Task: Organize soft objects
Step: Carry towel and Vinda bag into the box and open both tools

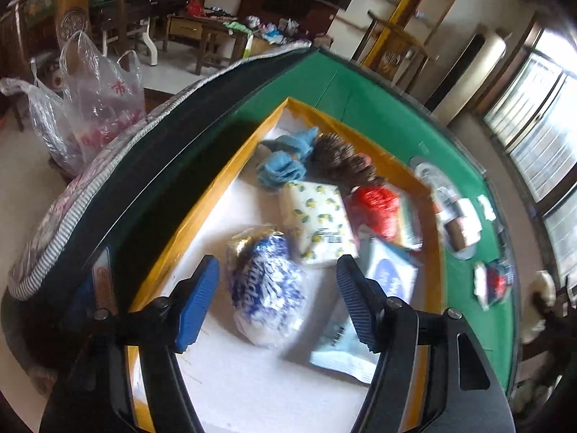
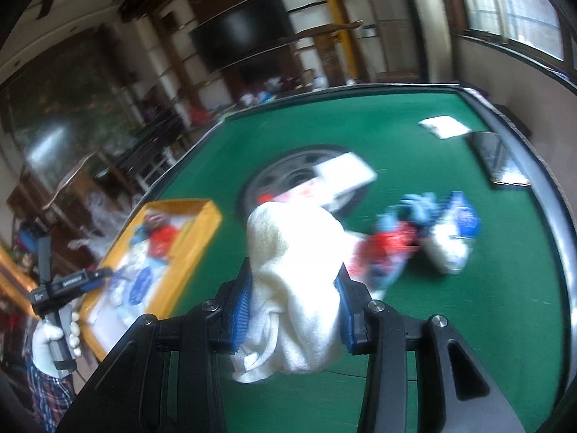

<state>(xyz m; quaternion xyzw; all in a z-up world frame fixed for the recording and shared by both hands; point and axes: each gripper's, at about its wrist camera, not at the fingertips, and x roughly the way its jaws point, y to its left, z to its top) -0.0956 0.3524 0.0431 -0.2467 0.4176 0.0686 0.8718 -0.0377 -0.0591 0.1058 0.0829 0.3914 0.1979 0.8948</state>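
Where ribbed pads [image 2: 242,297] pinch: fluffy cloth [image 2: 295,288].

Ahead of the open left gripper [image 1: 277,299], one yellow-walled box [image 1: 202,213] holds one blue-and-white wrapped bundle [image 1: 267,288], one lemon-print tissue pack [image 1: 321,223], one blue cloth [image 1: 285,158], one red bag [image 1: 378,209] and one brown fuzzy thing [image 1: 342,162]. One white towel [image 2: 295,274] sits between the right gripper's [image 2: 294,310] fingers, with one blurred heap of blue and red soft things [image 2: 407,238] beyond it to the right.

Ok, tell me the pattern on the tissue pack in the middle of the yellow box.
White with small lemons, clearest in the left wrist view: tissue pack.
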